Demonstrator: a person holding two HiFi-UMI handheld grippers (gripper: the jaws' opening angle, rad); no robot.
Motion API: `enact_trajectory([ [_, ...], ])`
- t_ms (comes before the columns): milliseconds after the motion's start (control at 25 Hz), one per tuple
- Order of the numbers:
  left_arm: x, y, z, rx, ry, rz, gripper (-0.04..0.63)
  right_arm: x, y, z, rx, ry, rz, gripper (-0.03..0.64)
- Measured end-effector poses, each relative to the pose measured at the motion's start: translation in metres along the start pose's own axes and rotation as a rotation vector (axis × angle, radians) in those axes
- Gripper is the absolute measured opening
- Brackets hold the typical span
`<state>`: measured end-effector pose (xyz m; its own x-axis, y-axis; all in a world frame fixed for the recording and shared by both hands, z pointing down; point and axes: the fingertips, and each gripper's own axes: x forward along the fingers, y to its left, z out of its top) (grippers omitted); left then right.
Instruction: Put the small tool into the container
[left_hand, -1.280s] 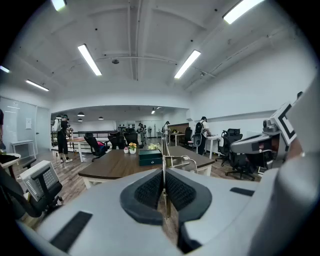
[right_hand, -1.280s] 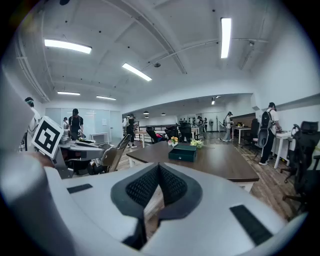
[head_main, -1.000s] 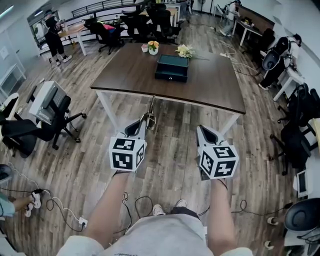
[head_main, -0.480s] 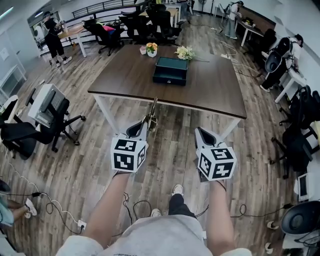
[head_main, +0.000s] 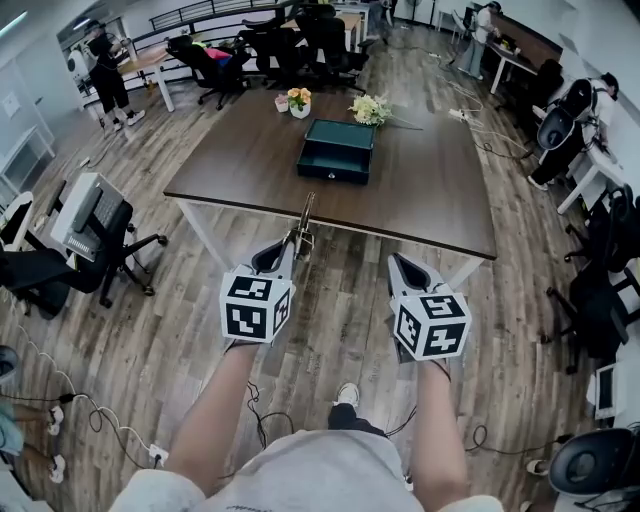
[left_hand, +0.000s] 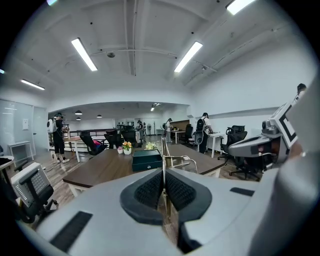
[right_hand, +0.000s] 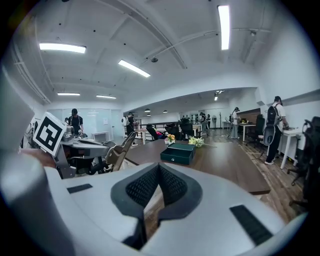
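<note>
Small tool (head_main: 304, 222): a slim, brass-coloured metal piece, clamped between the pads of my left gripper (head_main: 292, 243). The left gripper view shows the two jaws pressed onto its shank, which rises straight up out of the pads; a looped part of the tool shows just to the right of them. In the head view the tool juts forward from the jaws, and its far end shows against the near edge of the table (head_main: 240, 160).

Right gripper (head_main: 399, 262): jaws closed tip to tip, with nothing between the pads. It is held level with the left one and apart from it, and both are over the wooden floor (head_main: 150, 330) short of the table.

Container (head_main: 331, 171): a dark green box that stands on the table top around its middle, with a small knob on the wall facing me. Its top appears open in the head view. It is well apart from the tool and from both grippers.

Other items on the table: a small flower pot (head_main: 298, 101) and a loose bunch of flowers (head_main: 369, 105), both beyond the container. An office chair (head_main: 80, 235) stands on the floor to my left.
</note>
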<state>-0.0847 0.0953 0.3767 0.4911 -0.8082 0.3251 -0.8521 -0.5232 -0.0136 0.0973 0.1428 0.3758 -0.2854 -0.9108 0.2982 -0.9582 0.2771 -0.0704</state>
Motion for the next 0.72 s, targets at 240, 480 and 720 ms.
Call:
enact_trajectory([
  [240, 0.040, -0.002, 0.010, 0.002, 0.011, 0.016, 0.003, 0.030, -0.031, 0.003, 0.000, 0.013, 0.028, 0.003],
  [480, 0.068, -0.005, 0.014, 0.004, 0.036, 0.042, 0.003, 0.054, -0.055, 0.007, 0.007, 0.020, 0.064, 0.003],
  [720, 0.090, -0.012, 0.017, 0.015, 0.052, 0.065, 0.003, 0.072, -0.074, 0.008, 0.010, 0.023, 0.101, 0.003],
])
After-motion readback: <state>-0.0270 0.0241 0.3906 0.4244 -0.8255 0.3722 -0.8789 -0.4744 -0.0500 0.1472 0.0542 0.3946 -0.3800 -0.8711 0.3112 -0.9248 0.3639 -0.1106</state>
